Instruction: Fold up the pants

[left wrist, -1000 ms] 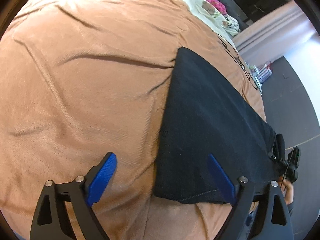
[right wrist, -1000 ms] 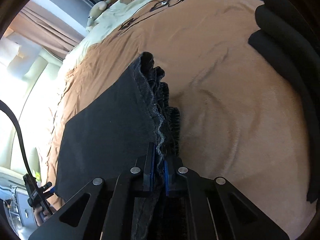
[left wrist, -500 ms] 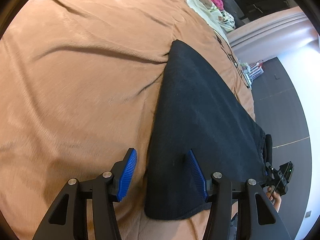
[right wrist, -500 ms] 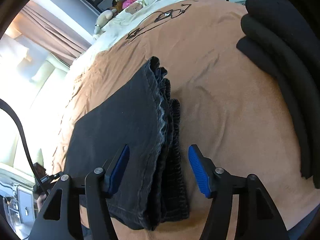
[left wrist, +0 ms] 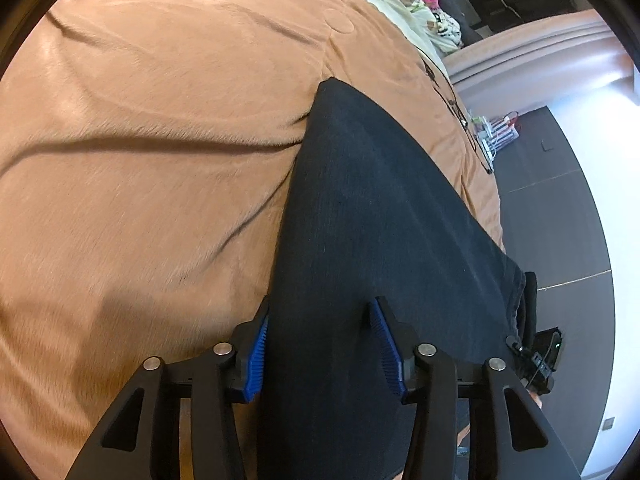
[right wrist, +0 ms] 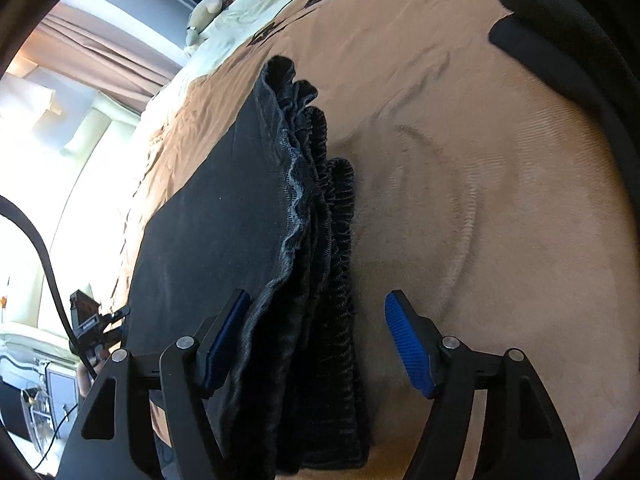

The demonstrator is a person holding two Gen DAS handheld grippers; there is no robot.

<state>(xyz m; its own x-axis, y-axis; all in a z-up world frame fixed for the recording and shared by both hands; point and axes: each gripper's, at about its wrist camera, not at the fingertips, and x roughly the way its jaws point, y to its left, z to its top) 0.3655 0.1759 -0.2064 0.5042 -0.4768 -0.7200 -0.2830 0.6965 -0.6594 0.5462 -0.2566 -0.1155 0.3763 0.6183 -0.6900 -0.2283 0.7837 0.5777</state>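
Big tan blanket (left wrist: 160, 160) covers pretty much the whole bed, w/ a cream printed sheet (left wrist: 404, 12) showing at the far end. The black pants (left wrist: 380, 220) lie folded flat on the blanket, a long dark slab running away from both cams. In the right wrist view you can see the stacked layers along the right edge of the pants (right wrist: 316, 208), incl. the ribbed gathered waistband, all bunched edge-on. More black fabric (right wrist: 560, 40) sits off at the top right, apart from the pants.

Left gripper (left wrist: 324, 344): jaws closing, the folded edge is between the blue pads, left pad right at the cloth's edge, but they aren't pinching it afaict.

Right gripper (right wrist: 316, 344): jaws opening, let go of the cloth. Layered edge still sits between the fingers, left pad close against it, right pad clear over bare blanket.
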